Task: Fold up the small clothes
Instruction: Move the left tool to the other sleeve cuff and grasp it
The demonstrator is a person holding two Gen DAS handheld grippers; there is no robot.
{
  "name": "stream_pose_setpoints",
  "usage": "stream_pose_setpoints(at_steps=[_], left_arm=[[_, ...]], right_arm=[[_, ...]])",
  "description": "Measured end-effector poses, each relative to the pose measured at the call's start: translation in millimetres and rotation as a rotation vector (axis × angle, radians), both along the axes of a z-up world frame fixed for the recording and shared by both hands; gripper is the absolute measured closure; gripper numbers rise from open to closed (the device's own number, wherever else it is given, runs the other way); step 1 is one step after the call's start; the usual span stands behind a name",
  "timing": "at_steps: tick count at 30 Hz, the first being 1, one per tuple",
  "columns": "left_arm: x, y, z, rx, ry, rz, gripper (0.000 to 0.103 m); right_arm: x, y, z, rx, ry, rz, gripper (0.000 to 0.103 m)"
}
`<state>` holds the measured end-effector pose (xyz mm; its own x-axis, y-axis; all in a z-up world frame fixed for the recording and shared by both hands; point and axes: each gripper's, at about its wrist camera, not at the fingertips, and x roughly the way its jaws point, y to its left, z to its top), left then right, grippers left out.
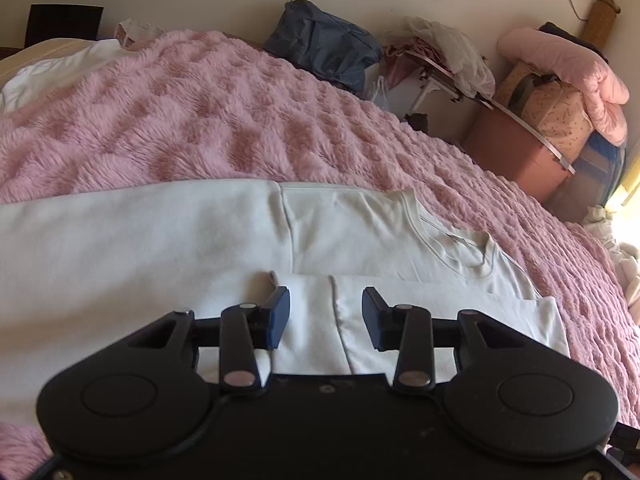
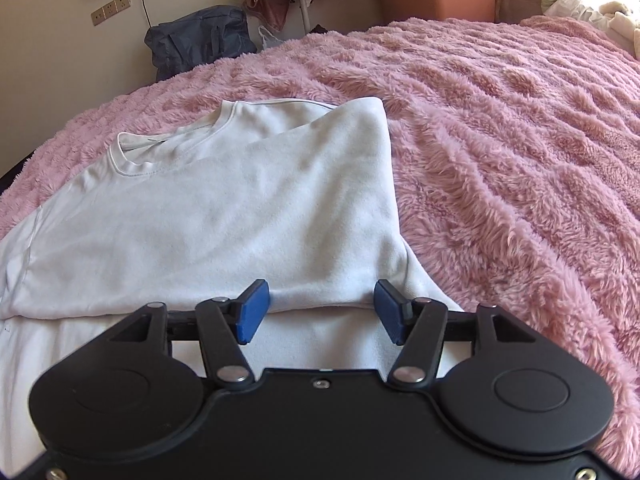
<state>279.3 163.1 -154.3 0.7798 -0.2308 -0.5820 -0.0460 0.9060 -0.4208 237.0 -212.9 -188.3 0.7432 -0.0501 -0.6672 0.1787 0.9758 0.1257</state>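
Both sides of our shirt (image 2: 224,216) lie folded in; left hand-held gripper (image 1: 326,318) and right hand-held gripper (image 2: 320,308) gape empty, lengthwise fold pending.

Shirt (image 2: 224,208) on blanket (image 2: 500,140) (bag (image 2: 200,40) behind).

A fluffy pink blanket (image 2: 500,140) carries a partly folded white T-shirt (image 2: 224,208).

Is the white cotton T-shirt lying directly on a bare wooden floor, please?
No, the white cotton T-shirt lies spread on a fluffy pink blanket.
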Motion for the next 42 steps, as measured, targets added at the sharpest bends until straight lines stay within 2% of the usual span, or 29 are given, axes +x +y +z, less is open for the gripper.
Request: stream_pose_setpoints(at_steps=[5,8,11,16,20,23,27,30,35,39,42], left_arm=[[5,-15,-31,0.035,0.108,-0.031,0.061],[5,-14,-41,0.024,0.109,-0.032,0.06],[2,-8,-30,-0.006,0.117,-0.015,0.06],[-41,24,12,-0.063,0.044,0.073,0.058],[-105,73,39,-0.081,-0.02,0.222,0.052],[-150,113,45,-0.073,-0.045,0.359,0.051],[-214,176,33,-0.113,-0.048,0.585,0.051],[-245,215,12,-0.187,-0.018,0.71,0.052],[-268,253,-25,-0.265,0.015,0.817,0.054],[-268,267,-44,-0.317,0.023,0.858,0.057],[-256,271,-51,-0.32,0.028,0.871,0.057]], right_arm=[[-5,12,14,-0.002,-0.015,0.004,0.043],[-9,27,31,-0.027,-0.047,0.049,0.043],[-12,45,45,-0.044,-0.063,0.105,0.043],[-14,82,65,-0.022,-0.094,0.191,0.043],[-15,125,79,0.023,-0.132,0.28,0.04],[-15,162,84,0.027,-0.151,0.362,0.039],[-14,207,78,0.023,-0.142,0.456,0.039],[-14,232,71,0.01,-0.122,0.505,0.039],[-16,261,59,-0.005,-0.089,0.553,0.039],[-15,275,53,-0.026,-0.07,0.57,0.039],[-13,282,50,-0.038,-0.06,0.576,0.039]])
